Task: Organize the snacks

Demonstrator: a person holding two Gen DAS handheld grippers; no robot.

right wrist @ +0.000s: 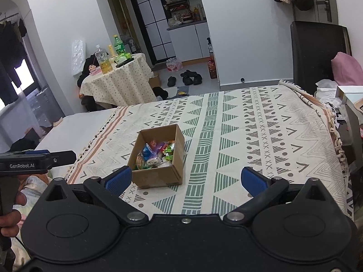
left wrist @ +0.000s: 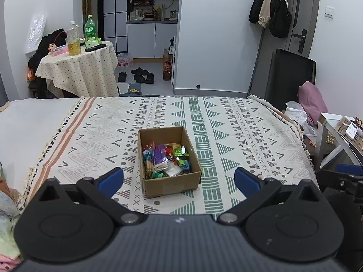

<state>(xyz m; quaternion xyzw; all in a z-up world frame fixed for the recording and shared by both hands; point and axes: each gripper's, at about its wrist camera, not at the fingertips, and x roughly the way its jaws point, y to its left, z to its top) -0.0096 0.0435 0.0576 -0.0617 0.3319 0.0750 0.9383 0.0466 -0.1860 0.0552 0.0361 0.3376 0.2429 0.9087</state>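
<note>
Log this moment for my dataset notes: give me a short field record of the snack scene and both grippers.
surface: patterned blanket spread over a bed
container: open cardboard box resting on the blanket
contents: assorted wrapped snacks piled inside the box
loose snacks outside box: none visible
left gripper: open, empty, short of the box
right gripper: open, empty, box sits toward its left finger
background: small round table with bottles
</note>
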